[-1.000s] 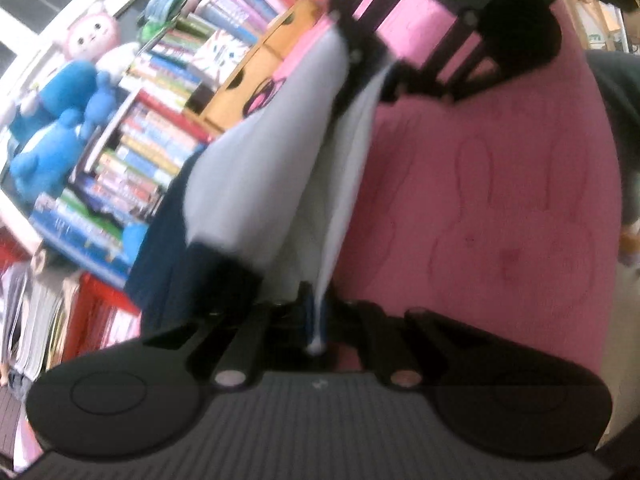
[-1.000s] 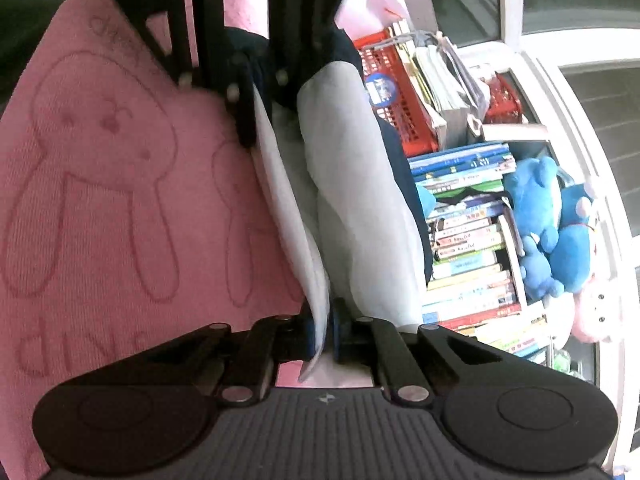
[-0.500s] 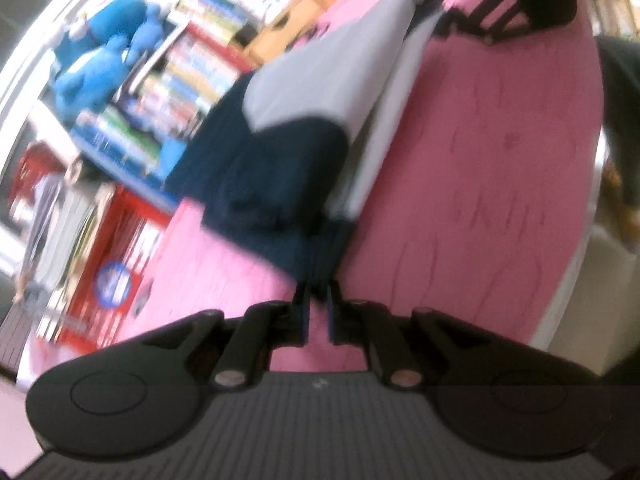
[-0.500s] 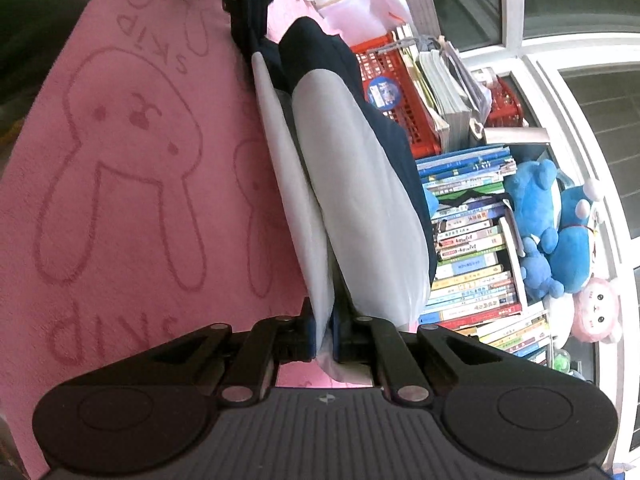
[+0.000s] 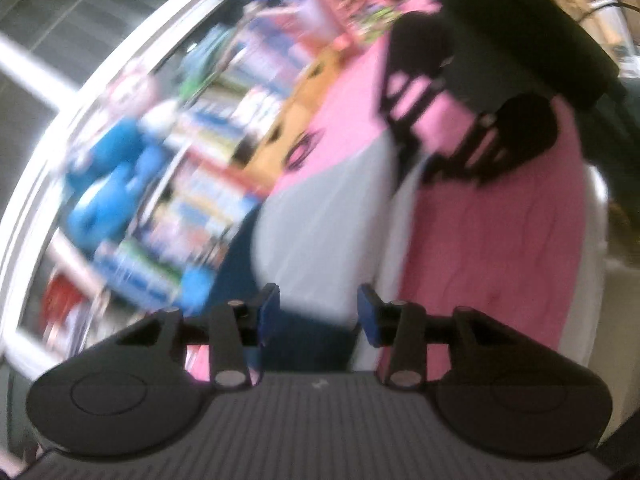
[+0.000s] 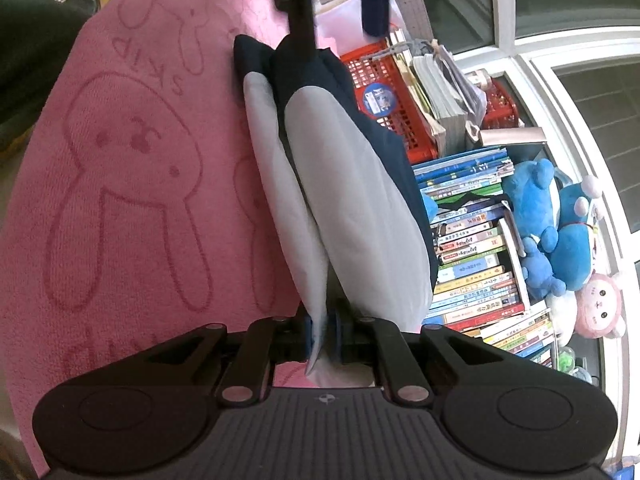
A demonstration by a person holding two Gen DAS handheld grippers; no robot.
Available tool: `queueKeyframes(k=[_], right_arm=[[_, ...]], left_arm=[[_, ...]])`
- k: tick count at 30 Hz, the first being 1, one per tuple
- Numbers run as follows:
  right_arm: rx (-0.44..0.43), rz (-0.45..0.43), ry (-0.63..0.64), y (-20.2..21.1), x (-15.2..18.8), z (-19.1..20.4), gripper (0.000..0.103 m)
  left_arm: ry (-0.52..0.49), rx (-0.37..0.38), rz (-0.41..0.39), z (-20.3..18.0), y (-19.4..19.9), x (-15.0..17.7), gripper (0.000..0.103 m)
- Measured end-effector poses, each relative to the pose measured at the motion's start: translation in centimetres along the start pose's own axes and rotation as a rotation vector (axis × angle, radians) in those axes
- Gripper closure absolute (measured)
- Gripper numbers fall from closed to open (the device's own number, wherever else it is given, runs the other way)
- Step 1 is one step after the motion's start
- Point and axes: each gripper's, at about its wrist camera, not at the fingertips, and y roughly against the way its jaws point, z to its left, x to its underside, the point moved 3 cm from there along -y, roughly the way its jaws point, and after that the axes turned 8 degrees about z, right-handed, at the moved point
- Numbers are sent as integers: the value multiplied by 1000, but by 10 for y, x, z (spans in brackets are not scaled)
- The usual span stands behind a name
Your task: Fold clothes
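Note:
A grey and navy garment point(image 6: 360, 208) lies folded lengthwise on a pink rabbit-print towel point(image 6: 132, 184). My right gripper point(image 6: 322, 328) is shut on its grey edge, which runs up between the blue pads. The navy end rests far away near my left gripper point(image 6: 336, 0), whose fingers stand apart above it. In the blurred left wrist view, the left gripper point(image 5: 318, 314) has its jaws opening; the garment point(image 5: 332, 232) lies beyond the pads and is not pinched. The right gripper point(image 5: 416, 160) shows at the garment's far end on the towel point(image 5: 500, 232).
Rows of books point(image 6: 468, 248) line the towel's side, with a red basket point(image 6: 392, 120) of papers beside them. Blue plush toys point(image 6: 556, 232) and a pink one point(image 6: 600, 308) sit by the white window frame point(image 6: 568, 112). A dark object point(image 6: 24, 60) sits beyond the towel's other edge.
The left gripper went from shut on the garment's navy end to open, letting it go, and pulled away upward. The right gripper kept its grip and stayed put.

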Motion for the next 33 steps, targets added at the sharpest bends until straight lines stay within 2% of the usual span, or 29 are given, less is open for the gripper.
queueKeyframes(k=[2, 5, 11, 13, 14, 15, 17, 19, 21, 23, 25, 27, 31, 33], right_arm=[[2, -1, -8, 1, 0, 0, 91], [2, -4, -23, 2, 1, -1, 91], [-5, -15, -43, 3, 4, -1, 89], [-8, -17, -47, 3, 4, -2, 89], [-11, -18, -51, 3, 4, -2, 89], [-25, -21, -61, 4, 5, -3, 89], [-108, -41, -106, 12, 7, -8, 89], [-199, -64, -162, 22, 9, -15, 78], [-330, -105, -283, 37, 14, -32, 70], [-396, -140, -393, 47, 15, -52, 65], [-369, -161, -483, 52, 12, -70, 54], [-283, -160, -500, 48, 3, -76, 44], [-117, -135, -373, 21, -30, -53, 40], [-114, -143, -331, 7, -50, -40, 39]], left_arm=[[-35, 1, 1, -8, -18, -9, 62], [-75, -37, 35, -9, -36, -8, 63], [-67, -76, 144, 10, -51, 22, 63], [-65, -97, 178, 11, -59, 30, 77], [-52, -102, 185, 12, -61, 32, 89], [-27, -103, 182, 13, -61, 32, 91], [9, -110, 165, 16, -56, 31, 93], [25, -123, 146, 20, -50, 32, 93], [32, -139, 136, 24, -45, 33, 94], [43, -147, 130, 27, -42, 35, 94], [58, -149, 127, 29, -40, 37, 94], [68, -148, 124, 29, -39, 38, 94], [107, -134, 116, 30, -37, 41, 94], [142, -111, 109, 33, -34, 44, 94]])
